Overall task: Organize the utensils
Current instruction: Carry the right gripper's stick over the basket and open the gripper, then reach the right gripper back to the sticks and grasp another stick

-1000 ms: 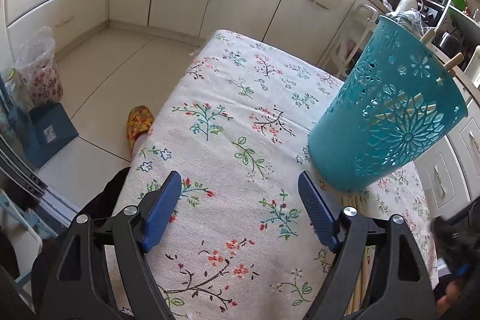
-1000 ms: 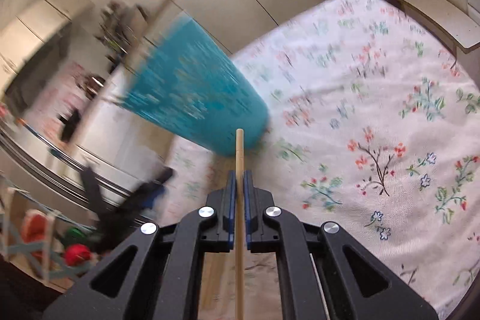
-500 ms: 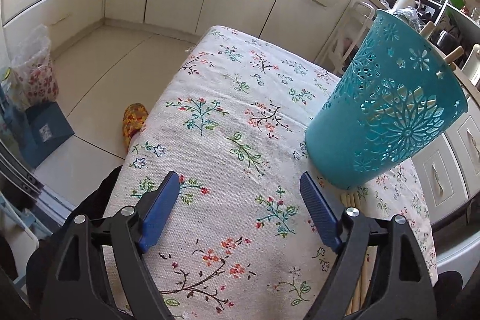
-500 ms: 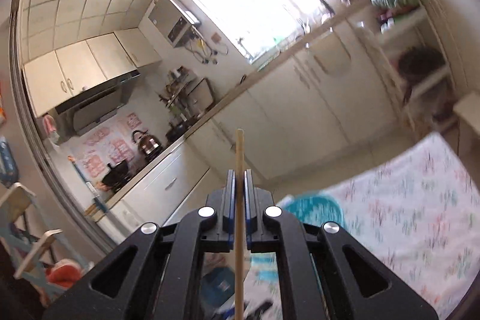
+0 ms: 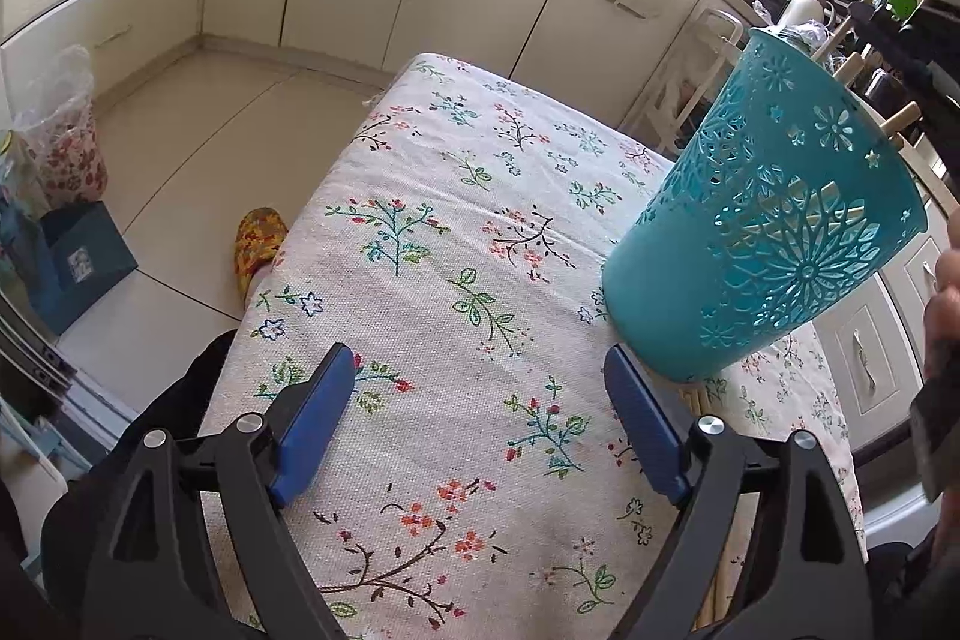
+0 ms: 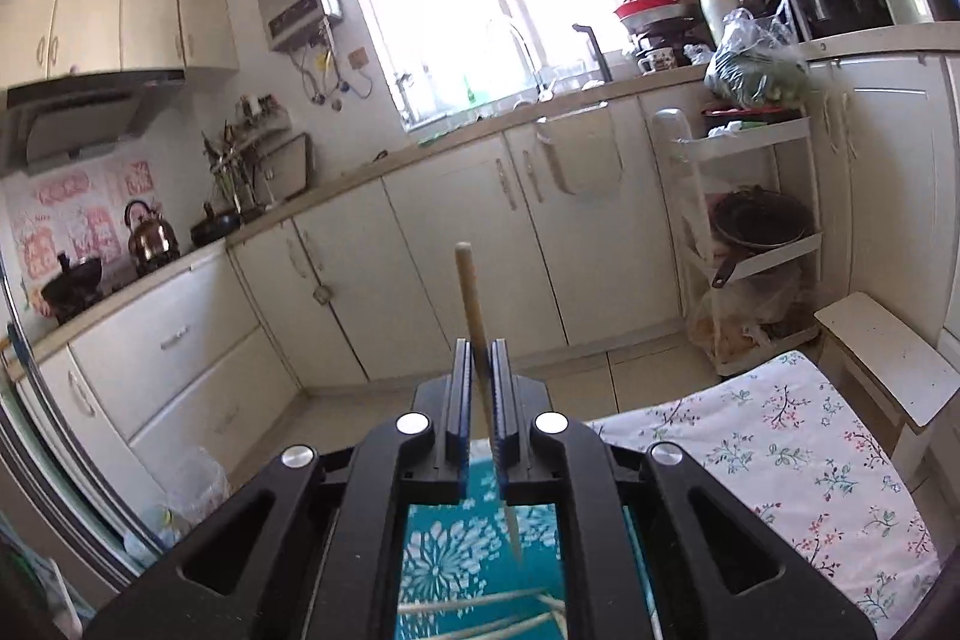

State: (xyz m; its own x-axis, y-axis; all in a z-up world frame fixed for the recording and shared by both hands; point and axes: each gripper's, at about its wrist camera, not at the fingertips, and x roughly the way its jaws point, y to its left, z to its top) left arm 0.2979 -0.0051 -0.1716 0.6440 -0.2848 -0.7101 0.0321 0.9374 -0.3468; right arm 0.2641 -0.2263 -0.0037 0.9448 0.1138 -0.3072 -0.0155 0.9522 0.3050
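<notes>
A kitchen with cream cabinets. On a surface covered in floral cloth stands a teal cut-out holder, several wooden sticks already leaning inside it. The right gripper, which a second ago was low beside the holder's base, has swung up and now hangs directly above its mouth, fingers narrow and pinching one wooden chopstick nearly upright, its lower tip pointing down into the holder. That suggests this stick is about to be dropped in. The left gripper hovers over the cloth near the holder's base, fingers spread wide and holding nothing. More sticks lie on the cloth by the base, so work likely remains.
</notes>
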